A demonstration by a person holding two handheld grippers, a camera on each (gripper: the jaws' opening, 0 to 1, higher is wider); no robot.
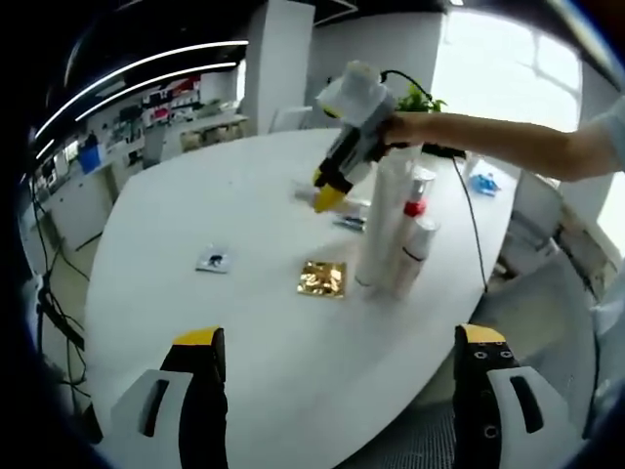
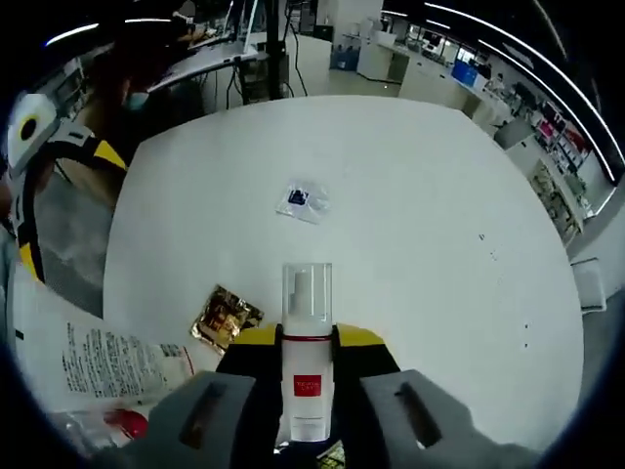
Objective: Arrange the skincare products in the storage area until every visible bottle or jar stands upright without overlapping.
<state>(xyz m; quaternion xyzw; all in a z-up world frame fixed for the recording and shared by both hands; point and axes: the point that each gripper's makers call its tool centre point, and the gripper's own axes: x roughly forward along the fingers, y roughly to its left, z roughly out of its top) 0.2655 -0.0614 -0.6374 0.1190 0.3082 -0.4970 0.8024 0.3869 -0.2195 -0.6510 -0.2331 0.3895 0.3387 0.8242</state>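
a: what takes up the most room?
b: the white table [image 1: 244,244], round-edged, in an open office. standing on it, a cluster of tall white bottles [image 1: 395,230] near its far side, one with a red collar.

a: and the tools?
b: the left gripper [image 1: 337,342] hangs over the near edge, its yellow-tipped jaws spread wide with nothing between them. the right gripper [image 2: 308,342] has its jaws closed against a clear-capped pump bottle [image 2: 307,342] with a red label, held upright between them. in the left gripper view a hand [image 1: 410,127] holds that gripper above the cluster.

a: smaller things?
b: a gold foil packet [image 1: 322,277] lies flat just beside the bottles; a small clear sachet [image 1: 213,260] lies well apart from it.
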